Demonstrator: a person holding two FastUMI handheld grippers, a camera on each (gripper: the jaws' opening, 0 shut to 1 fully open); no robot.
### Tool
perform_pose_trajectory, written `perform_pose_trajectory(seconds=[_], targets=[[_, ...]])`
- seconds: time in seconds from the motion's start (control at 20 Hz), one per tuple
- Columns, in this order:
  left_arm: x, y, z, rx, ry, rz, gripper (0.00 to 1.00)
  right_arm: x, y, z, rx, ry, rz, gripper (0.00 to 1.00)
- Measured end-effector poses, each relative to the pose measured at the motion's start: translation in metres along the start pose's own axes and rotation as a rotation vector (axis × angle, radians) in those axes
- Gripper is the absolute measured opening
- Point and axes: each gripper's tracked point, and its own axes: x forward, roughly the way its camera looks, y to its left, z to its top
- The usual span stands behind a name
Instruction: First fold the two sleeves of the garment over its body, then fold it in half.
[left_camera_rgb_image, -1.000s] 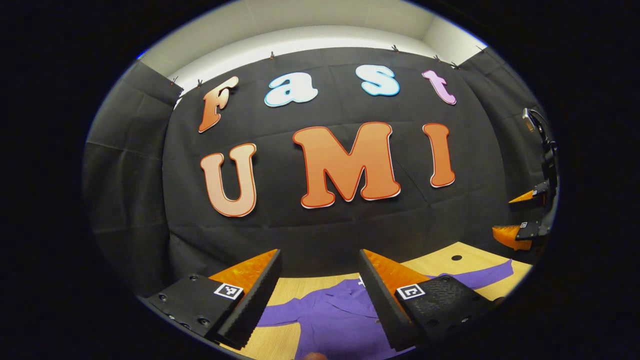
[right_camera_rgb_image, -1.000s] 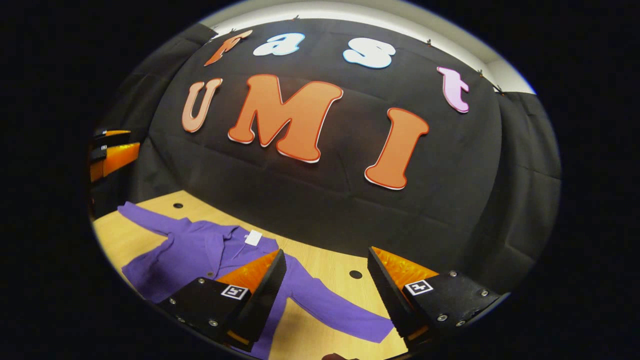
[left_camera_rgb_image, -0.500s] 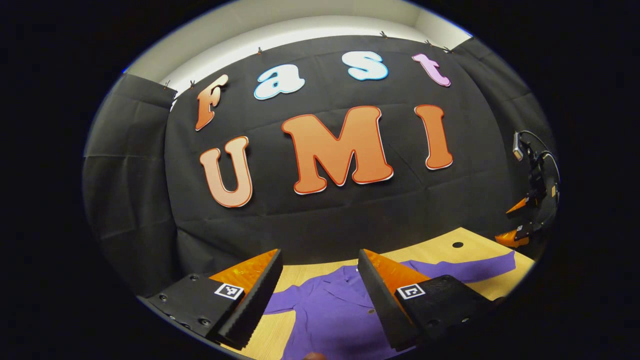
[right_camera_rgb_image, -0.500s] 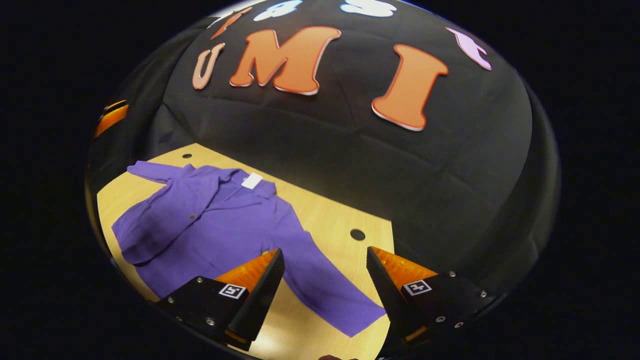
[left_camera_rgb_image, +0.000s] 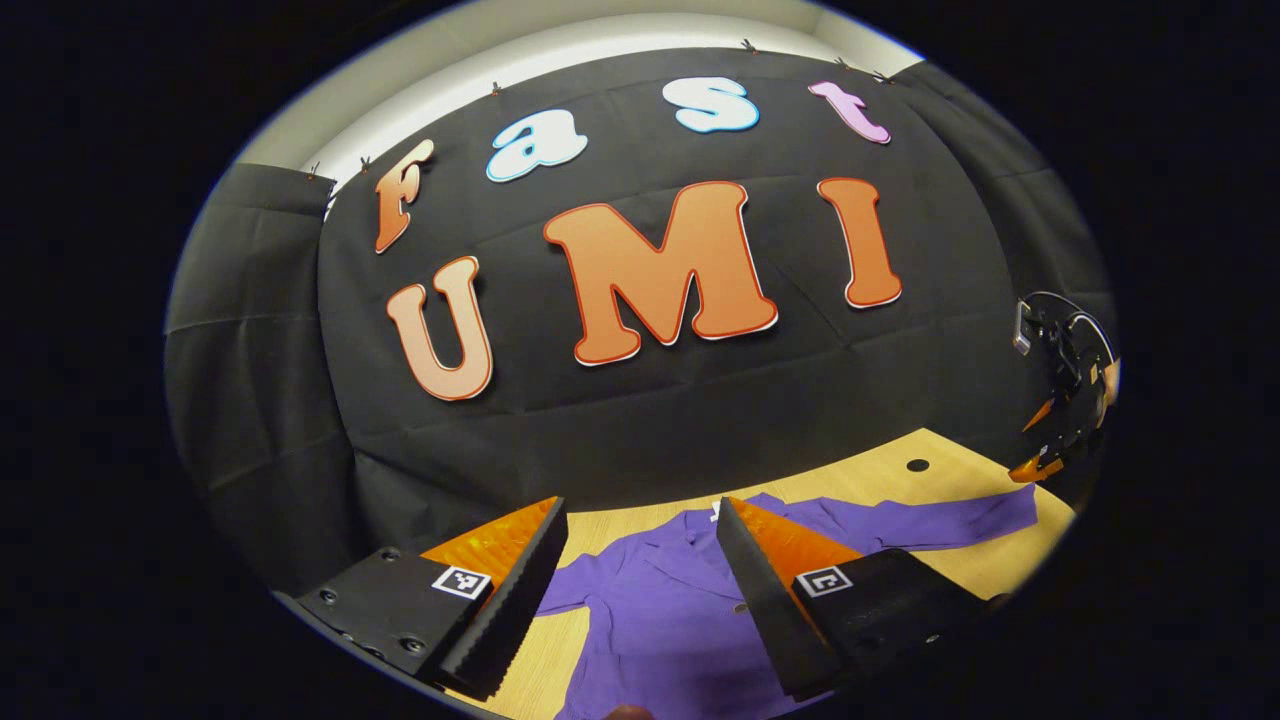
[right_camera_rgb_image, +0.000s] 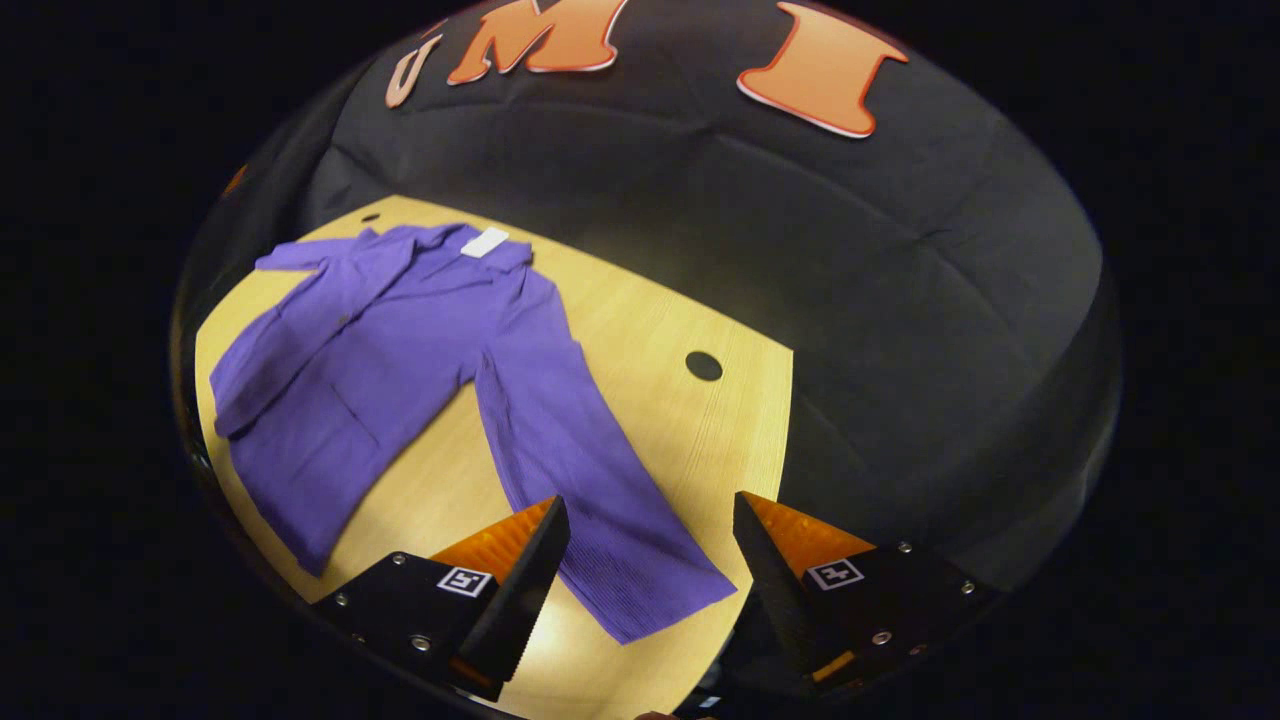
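Both jaws spread, purple garment (right_camera_rgb_image: 390, 340) spread flat on the worktop (right_camera_rgb_image: 680, 420).

My right gripper (right_camera_rgb_image: 645, 560) hangs with its jaws wide apart over the cuff of the near sleeve (right_camera_rgb_image: 590, 480), whose long axis runs away from me up to the collar; this hand is nearer. My left gripper (left_camera_rgb_image: 640, 590), also agape, holds nothing above the garment's body. The cloth looks thin, soft and matte; the wood is smooth.
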Motion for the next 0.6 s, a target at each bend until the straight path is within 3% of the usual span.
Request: perform_pose_trajectory(seconds=[0.25,0.6], targets=[[0.004,-0.009,-0.007,0.015,0.035,-0.004,0.95,0.027,0.005,-0.049,-0.045,0.164,0.153,0.98],[0.01,-0.017,-0.012,0.021,0.069,-0.01,0.95,0.058,-0.001,-0.103,-0.088,0.376,0.219,0.98]])
